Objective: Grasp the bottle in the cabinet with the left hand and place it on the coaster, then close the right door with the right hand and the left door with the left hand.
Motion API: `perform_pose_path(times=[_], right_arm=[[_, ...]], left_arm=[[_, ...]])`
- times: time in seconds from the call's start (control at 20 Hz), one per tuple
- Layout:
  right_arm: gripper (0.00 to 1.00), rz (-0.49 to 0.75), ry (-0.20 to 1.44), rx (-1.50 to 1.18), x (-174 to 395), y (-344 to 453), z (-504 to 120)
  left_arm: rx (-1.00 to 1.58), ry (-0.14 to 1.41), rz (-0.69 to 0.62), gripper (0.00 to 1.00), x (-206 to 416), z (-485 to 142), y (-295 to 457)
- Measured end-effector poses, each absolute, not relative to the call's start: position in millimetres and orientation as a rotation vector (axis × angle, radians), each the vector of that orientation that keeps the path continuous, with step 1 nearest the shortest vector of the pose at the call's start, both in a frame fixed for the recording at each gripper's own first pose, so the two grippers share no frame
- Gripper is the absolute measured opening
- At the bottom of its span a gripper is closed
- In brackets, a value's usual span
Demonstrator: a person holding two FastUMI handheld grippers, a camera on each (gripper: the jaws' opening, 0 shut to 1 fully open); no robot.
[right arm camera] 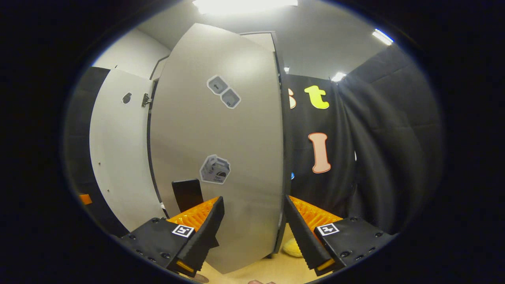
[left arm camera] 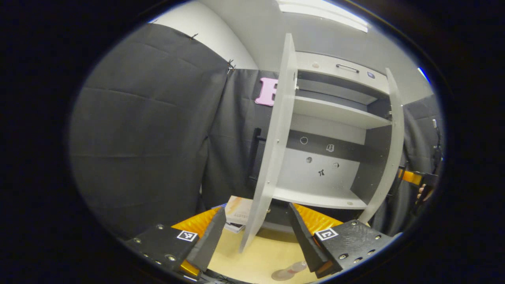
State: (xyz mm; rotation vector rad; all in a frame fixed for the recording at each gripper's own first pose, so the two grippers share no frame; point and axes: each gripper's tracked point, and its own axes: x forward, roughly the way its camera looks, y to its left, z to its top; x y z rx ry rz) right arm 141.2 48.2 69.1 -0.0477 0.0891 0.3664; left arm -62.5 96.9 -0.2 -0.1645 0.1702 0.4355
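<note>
Both doors stand open. The left gripper (left arm camera: 256, 232) is spread wide and empty around the left door's (left arm camera: 272, 146) edge, books (left arm camera: 238, 211) behind. The bottle (left arm camera: 294, 269) lies on the counter (left arm camera: 260, 256) below. The right gripper (right arm camera: 252, 232), gaping and empty, faces the right door (right arm camera: 221, 157).

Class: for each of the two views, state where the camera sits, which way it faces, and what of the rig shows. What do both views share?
Left gripper view: rides the left gripper, faces the open cabinet, left door edge-on.
Right gripper view: rides the right gripper, faces the right door up close.
Shared: both doors, wooden table.
</note>
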Motion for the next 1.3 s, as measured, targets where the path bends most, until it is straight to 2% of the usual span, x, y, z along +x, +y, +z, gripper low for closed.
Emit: perform_pose_path(times=[0.05, 0.6, 0.9, 0.95, 1.3], right_arm=[[0.97, 0.398, 0.105, -0.017, 139.9, 63.5, 67.7], [0.97, 0.433, 0.081, -0.064, 115.9, 100.5, 57.5], [0.97, 0.38, 0.114, -0.045, 111.5, 94.4, 31.2], [0.97, 0.365, 0.121, -0.049, 110.7, 91.5, 26.4], [0.97, 0.23, 0.203, -0.03, 102.7, 68.6, -13.4]], left_arm=[[-0.157, 0.172, 0.443, 0.92, -67.4, -0.1, 104.5], [-0.153, 0.138, 0.544, 0.92, -97.9, -0.3, 187.8], [-0.09, 0.11, 0.526, 0.92, -80.4, 13.4, 231.4], [-0.094, 0.103, 0.528, 0.99, -74.8, 17.8, 239.5], [-0.092, 0.06, 0.44, 0.99, -15.4, 32.8, 270.0]])
